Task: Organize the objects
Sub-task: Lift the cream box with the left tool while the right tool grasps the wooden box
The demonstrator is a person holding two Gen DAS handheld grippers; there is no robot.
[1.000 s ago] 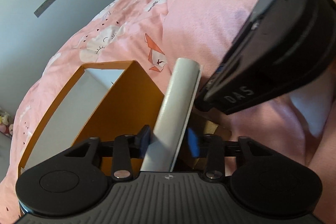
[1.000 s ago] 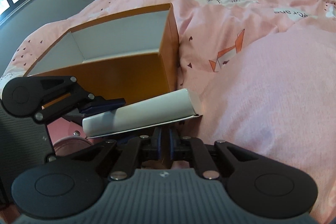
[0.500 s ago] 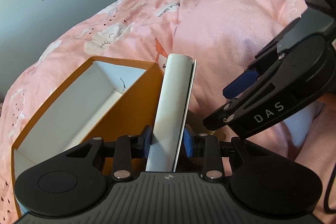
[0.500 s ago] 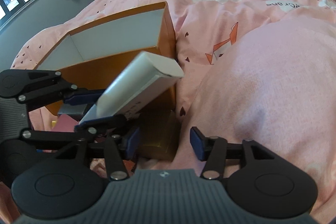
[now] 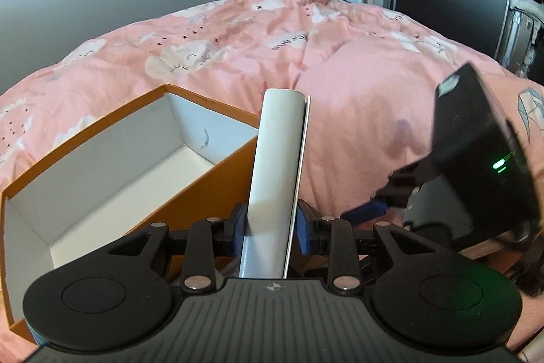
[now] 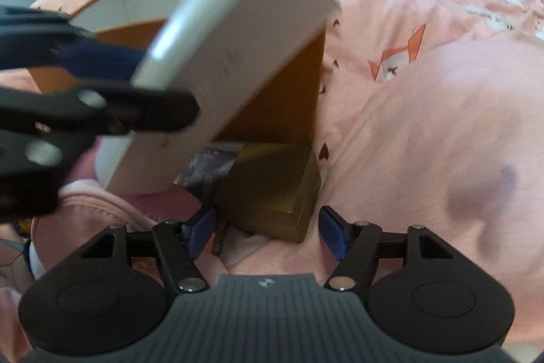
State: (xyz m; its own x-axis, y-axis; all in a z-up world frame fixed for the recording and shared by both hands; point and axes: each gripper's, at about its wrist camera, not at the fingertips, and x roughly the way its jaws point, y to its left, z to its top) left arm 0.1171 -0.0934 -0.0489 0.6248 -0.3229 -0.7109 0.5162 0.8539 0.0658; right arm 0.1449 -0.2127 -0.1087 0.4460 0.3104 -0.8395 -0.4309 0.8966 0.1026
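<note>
Your pink bed carries the orange box, lying open on the left. Your left gripper is clamped on the white carton, just right of the box. Your right gripper is opening, its jaws apart around the near gold box, not pressing.

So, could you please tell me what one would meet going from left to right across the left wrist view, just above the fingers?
Orange box with its white inside → white flat box standing up between the left gripper's fingers → bare pink bedcover → the right gripper's black body with its green light.
</note>
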